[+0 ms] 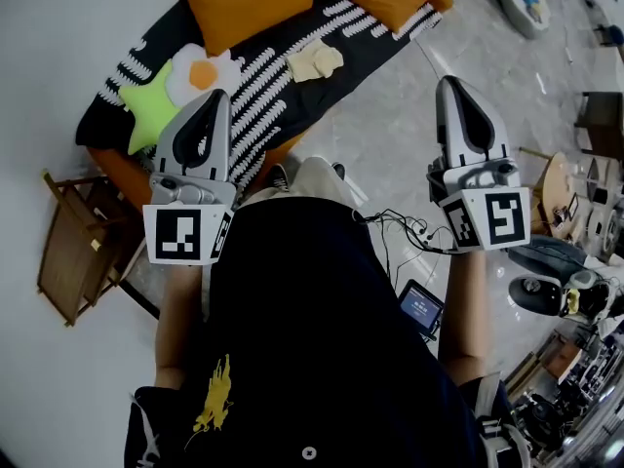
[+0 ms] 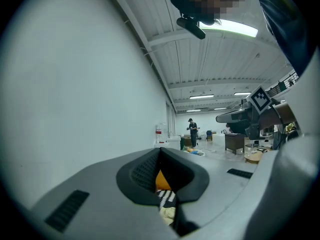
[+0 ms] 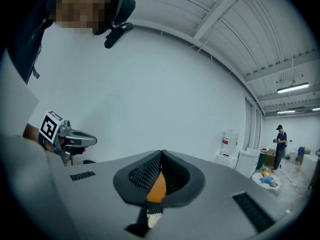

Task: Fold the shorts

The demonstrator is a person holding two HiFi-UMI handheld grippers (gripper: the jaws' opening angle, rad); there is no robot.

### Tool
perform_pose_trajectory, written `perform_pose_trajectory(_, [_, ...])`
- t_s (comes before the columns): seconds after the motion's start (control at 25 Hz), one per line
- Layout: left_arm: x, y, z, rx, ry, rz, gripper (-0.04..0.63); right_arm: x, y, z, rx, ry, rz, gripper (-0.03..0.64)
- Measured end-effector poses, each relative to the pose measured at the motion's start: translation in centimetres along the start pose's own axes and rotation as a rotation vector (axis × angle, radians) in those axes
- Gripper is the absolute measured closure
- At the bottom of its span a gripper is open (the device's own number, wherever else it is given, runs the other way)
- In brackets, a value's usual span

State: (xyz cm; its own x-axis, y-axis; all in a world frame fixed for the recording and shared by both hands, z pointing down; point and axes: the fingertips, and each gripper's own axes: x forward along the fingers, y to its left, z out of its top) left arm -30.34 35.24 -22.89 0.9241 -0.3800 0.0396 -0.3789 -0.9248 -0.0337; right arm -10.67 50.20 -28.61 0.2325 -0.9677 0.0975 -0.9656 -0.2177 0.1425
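Note:
The shorts (image 1: pixel 314 61), a small pale cream garment, lie crumpled on a low couch (image 1: pixel 292 37) with a black cover striped in white. My left gripper (image 1: pixel 216 100) is held out level toward the couch's near end with its jaws shut and empty. My right gripper (image 1: pixel 450 84) hovers over bare floor to the right of the couch, also shut and empty. In the left gripper view, the gap below the closed left gripper (image 2: pixel 161 150) shows a sliver of orange, stripes and the cream shorts (image 2: pixel 167 213). The right gripper (image 3: pixel 161 154) shows the same.
Orange cushions (image 1: pixel 249 3), a green star pillow (image 1: pixel 148 100) and a fried-egg pillow (image 1: pixel 200 71) sit on the couch. A wooden side table (image 1: pixel 78 252) stands at the left. Cables and a small screen (image 1: pixel 421 308) hang at my waist. Clutter lines the right; a person (image 2: pixel 192 129) stands far off.

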Motion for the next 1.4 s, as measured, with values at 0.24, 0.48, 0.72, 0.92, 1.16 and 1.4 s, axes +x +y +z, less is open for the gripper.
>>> perform_pose_trajectory(0.24, [-0.4, 0.5, 0.0, 0.001, 0.008, 0.005, 0.582, -0.5, 0.1, -0.2, 0.002, 0.008, -0.009, 0.600])
perform_pose_trajectory(0.48, [-1.4, 1.3, -0.4, 0.002, 0.023, 0.007, 0.583, -0.2, 1.0, -0.1, 0.003, 0.014, -0.005, 0.600])
perform_pose_trajectory(0.72, [-2.4, 1.8, -0.2, -0.008, 0.014, 0.028, 0.583, 0.1, 2.0, 0.1, -0.003, 0.019, 0.014, 0.600])
perform_pose_trajectory(0.92, [-3.2, 2.1, -0.2, -0.035, 0.013, 0.061, 0.582, 0.8, 2.7, 0.0, -0.020, 0.041, 0.055, 0.600])
perform_pose_trajectory(1.16, [-4.0, 2.0, -1.5, -0.033, 0.045, 0.051, 0.583, 1.9, 3.7, 0.2, -0.054, 0.052, 0.098, 0.600])
perform_pose_trajectory(1.4, [-3.5, 0.9, -1.7, -0.033, 0.051, 0.017, 0.583, 1.6, 4.3, 0.7, -0.110, 0.061, 0.149, 0.600])
